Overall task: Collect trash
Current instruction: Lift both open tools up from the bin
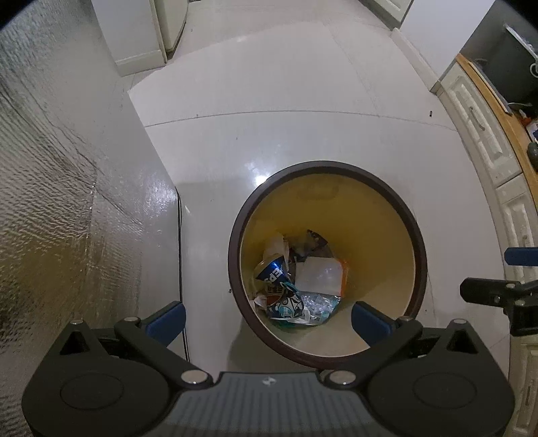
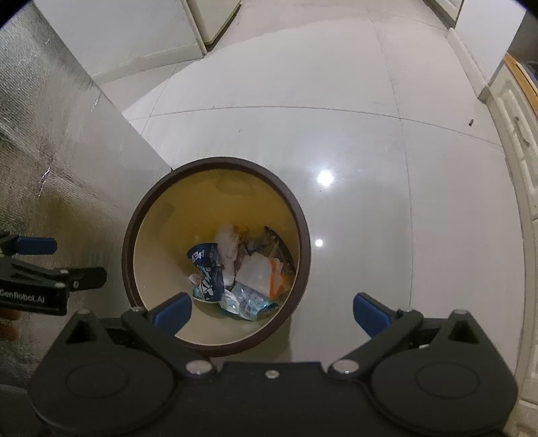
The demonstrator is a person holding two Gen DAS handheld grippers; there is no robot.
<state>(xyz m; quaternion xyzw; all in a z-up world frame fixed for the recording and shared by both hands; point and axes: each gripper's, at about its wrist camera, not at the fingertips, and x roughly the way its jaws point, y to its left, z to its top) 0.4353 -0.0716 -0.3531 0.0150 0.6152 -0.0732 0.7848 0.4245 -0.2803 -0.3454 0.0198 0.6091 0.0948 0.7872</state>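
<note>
A round bin with a brown rim [image 1: 234, 255] [image 2: 128, 255] stands on the white tile floor, seen from above. Inside lie a crushed blue can [image 1: 272, 272] [image 2: 205, 259], a crumpled clear bottle [image 1: 316, 304] [image 2: 248, 302], a white and orange packet [image 1: 319, 275] [image 2: 262, 272] and crumpled tissue [image 1: 277, 245] [image 2: 228, 245]. My left gripper [image 1: 269, 321] hangs over the bin's near side, open and empty. My right gripper [image 2: 272, 312] is also open and empty, over the bin's near right rim. Each gripper shows at the edge of the other's view.
A foil-covered panel [image 1: 50, 168] rises at the left, with a black cable [image 1: 181, 252] running down beside it. White cabinets with a wooden counter [image 1: 481, 134] line the right. A white appliance [image 1: 168, 27] stands at the far end of the floor.
</note>
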